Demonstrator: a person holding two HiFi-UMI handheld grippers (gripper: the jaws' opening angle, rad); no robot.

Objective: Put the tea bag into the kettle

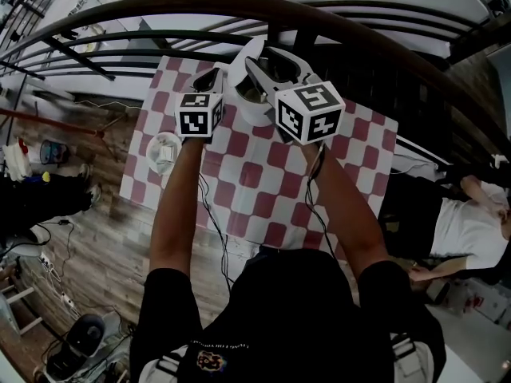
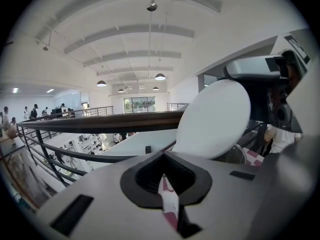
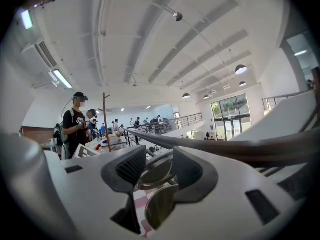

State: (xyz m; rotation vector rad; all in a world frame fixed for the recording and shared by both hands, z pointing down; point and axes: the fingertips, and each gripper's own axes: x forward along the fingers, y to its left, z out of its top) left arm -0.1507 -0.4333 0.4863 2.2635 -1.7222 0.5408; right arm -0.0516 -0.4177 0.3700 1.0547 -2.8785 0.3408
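The white kettle (image 1: 252,104) stands at the far side of the checked table, its round white lid (image 2: 212,119) tipped up. My left gripper (image 1: 214,78) is just left of the kettle. Its jaws (image 2: 168,178) are shut to a thin slit through which only checked cloth shows. My right gripper (image 1: 265,64) reaches over the kettle from the right. It is open (image 3: 155,173), and the kettle's metal mouth (image 3: 161,204) shows between its jaws. A small white dish (image 1: 165,148) left of the kettle holds something pale. I cannot tell whether that is the tea bag.
The red-and-white checked cloth (image 1: 263,183) covers a small table set against a dark railing (image 1: 239,6) above a drop. Cables (image 1: 214,214) trail off the near edge. A person (image 1: 473,223) sits to the right, and gear lies on the wooden floor (image 1: 88,238) to the left.
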